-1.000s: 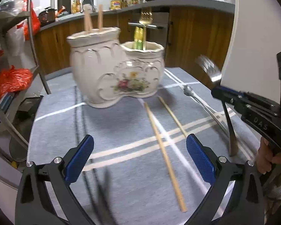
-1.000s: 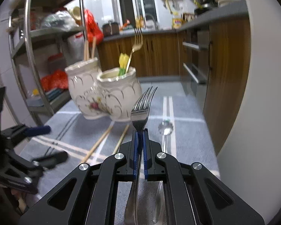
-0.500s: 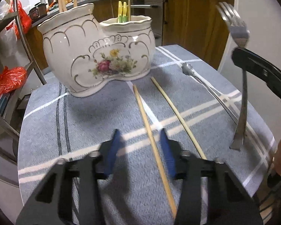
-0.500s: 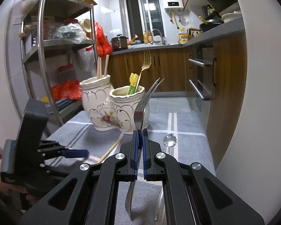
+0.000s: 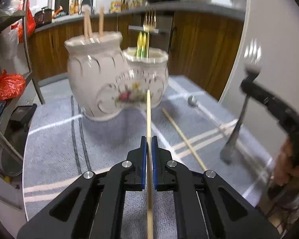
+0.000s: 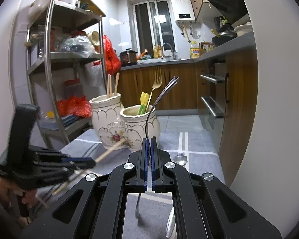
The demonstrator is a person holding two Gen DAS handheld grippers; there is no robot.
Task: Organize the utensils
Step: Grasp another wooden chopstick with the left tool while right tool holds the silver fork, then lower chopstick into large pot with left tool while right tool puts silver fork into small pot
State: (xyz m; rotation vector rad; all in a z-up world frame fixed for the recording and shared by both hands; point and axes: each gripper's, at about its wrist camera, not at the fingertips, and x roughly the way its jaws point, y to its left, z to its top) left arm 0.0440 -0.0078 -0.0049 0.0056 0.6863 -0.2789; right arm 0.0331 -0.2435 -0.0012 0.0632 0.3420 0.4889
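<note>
centrally, left gripper [image 5: 149, 139] clamps a wooden chopstick [image 5: 148, 115], tip toward the double ceramic holder [image 5: 101, 83] mid-frame. right gripper [image 6: 149, 141] pinches a steel fork [image 6: 157, 101], tines up; second chopstick [image 5: 181, 135] on striped cloth [image 5: 53, 143].

Each claw is showing the same build. The left claw [image 5: 149, 145] is wearing matte black, angular linkage arms with long cut-out slots, and round silver screw heads are sitting at the pivots. Narrow blue pads [image 5: 143, 159] are lining the inner faces of its fingers. The right claw [image 6: 149, 151] is showing the same black arms, silver screws and blue ribbed pads [image 6: 153, 159]. In the right wrist view, a bulky black handle block is rising behind the left claw.
</note>
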